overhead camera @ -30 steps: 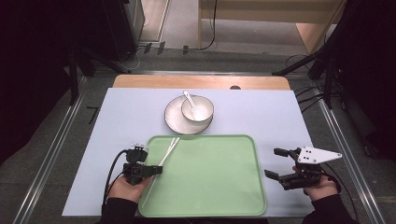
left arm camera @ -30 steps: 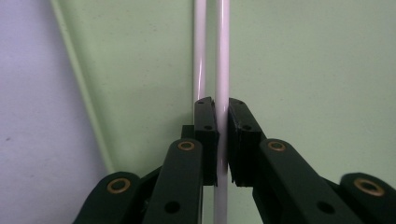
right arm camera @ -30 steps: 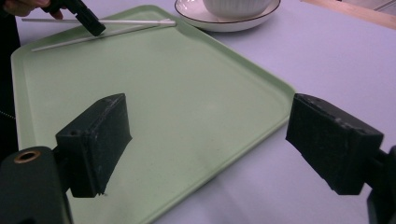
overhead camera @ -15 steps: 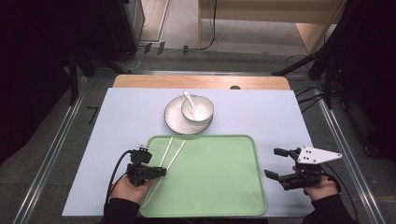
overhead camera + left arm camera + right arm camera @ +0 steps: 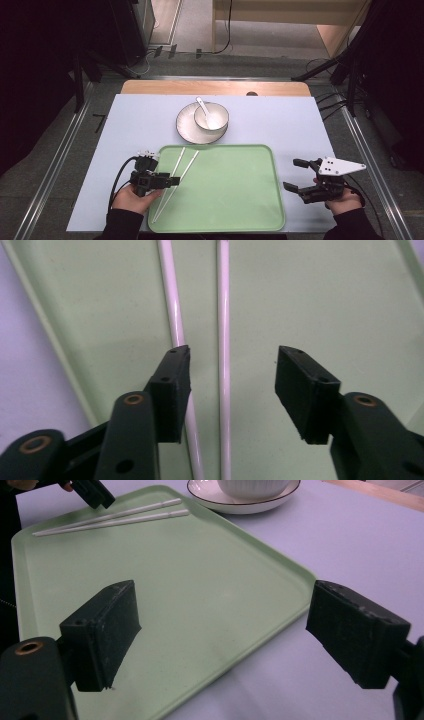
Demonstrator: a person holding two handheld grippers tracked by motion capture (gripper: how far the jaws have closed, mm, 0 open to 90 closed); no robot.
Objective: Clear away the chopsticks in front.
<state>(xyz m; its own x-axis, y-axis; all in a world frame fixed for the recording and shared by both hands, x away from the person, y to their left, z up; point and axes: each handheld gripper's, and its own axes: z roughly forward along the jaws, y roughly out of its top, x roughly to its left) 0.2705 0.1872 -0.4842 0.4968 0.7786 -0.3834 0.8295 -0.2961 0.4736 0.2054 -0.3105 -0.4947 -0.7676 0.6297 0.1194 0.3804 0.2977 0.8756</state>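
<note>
Now the left tongs [image 5: 172, 181] have just been opening over the two chopsticks [image 5: 176, 177] lying on the green tray [image 5: 240, 220], so next, I think, the wide-open right tongs [image 5: 300, 175] fetch the bowl [image 5: 211, 116].

A pale blue table [image 5: 130, 125] bears a green tray [image 5: 235, 200] and a white plate [image 5: 186, 129].

White chopsticks [image 5: 176, 175] lie on a pale green tray [image 5: 235, 200] over a lavender table [image 5: 135, 120].
</note>
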